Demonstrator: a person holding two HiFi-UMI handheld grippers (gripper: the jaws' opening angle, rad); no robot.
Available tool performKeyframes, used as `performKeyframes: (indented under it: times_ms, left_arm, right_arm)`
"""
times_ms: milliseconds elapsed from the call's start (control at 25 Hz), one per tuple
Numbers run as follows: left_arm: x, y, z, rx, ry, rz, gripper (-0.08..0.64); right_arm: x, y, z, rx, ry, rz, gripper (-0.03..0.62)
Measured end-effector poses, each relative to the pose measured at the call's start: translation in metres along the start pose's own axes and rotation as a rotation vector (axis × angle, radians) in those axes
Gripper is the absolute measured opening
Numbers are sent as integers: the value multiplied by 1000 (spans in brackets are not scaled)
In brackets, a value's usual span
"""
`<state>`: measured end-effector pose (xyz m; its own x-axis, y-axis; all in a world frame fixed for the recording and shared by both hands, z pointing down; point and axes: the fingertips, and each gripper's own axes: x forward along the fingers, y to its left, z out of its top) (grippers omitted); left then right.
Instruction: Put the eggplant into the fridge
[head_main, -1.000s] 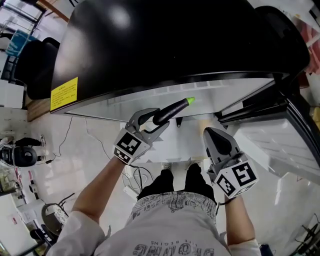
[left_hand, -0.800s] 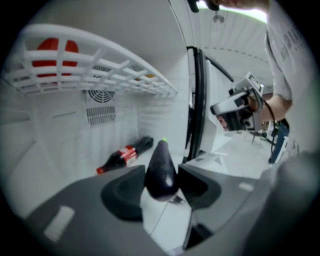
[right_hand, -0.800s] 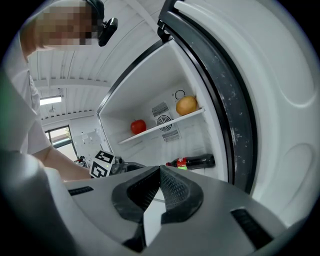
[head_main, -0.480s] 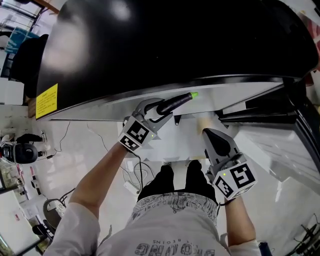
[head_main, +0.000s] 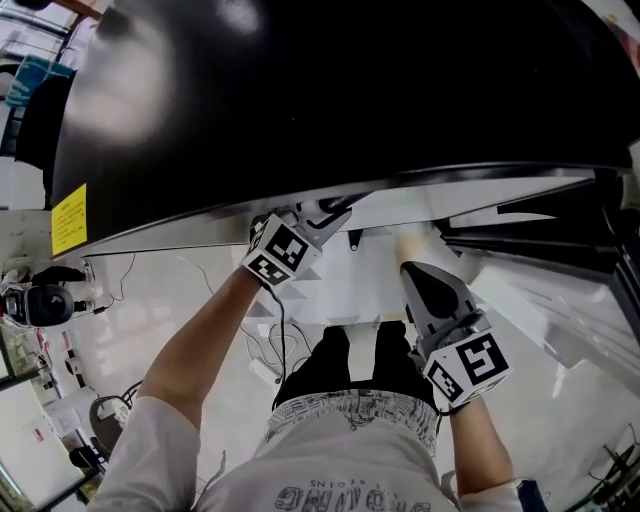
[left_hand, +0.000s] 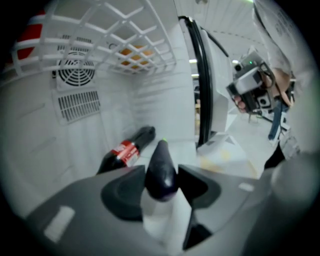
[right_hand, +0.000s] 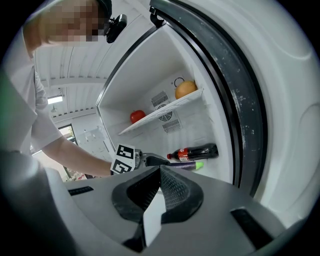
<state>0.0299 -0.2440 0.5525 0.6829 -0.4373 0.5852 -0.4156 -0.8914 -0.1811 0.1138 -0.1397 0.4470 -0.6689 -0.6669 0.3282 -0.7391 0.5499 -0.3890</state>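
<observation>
Inside the lower compartment of the fridge (right_hand: 150, 95), my left gripper (left_hand: 160, 172) pinches the eggplant (left_hand: 161, 160) between its two jaws. The dark purple body points forward, its green tip toward the back wall, and it is held clear above the compartment floor. Ahead and to the left a cola bottle (left_hand: 125, 150) lies on its side on that floor, close to the eggplant's tip but apart from it. Overhead runs a white wire shelf (left_hand: 120, 45), which carries an orange (right_hand: 185, 89) and a red fruit (right_hand: 137, 116); a round fan grille (left_hand: 75, 67) sits in the back wall. At the right, the dark door seal (left_hand: 202, 90) borders the opening. My right gripper (right_hand: 160, 172) hangs outside the fridge, its jaws pressed together with nothing between them. Compared with a second ago in the head view, the eggplant and its green tip, then plainly showing in front of the fridge edge, are now hidden beneath the black fridge top (head_main: 330, 90); only the marker cube and the rear of my left gripper show. My right gripper sits almost where it was.
</observation>
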Motion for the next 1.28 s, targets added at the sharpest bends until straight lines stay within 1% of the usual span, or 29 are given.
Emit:
performKeyframes:
  times_ms: [240, 480, 640, 1040, 1120, 1200, 1280]
  left_arm:
    - [16, 7, -4, 6, 11, -1, 209]
    - [26, 16, -12, -21, 19, 14, 209]
    - [31, 18, -15, -26, 22, 19, 209]
    - [36, 28, -20, 6, 59, 68, 213]
    - [36, 30, -20, 8, 64, 83, 229]
    - [36, 30, -20, 8, 66, 89, 259]
    - [36, 30, -20, 5, 67, 88, 261]
  right_arm:
    - [3, -4, -5, 4, 9, -1, 2]
    - [4, -5, -11, 7, 20, 3, 2]
    - [4, -7, -13, 4, 28, 2, 2]
    - [8, -6, -11, 2, 24, 1, 2]
    - [8, -5, -12, 0, 26, 2, 2]
    - [8, -5, -12, 2, 26, 1, 2]
    - [7, -5, -12, 5, 25, -1, 2]
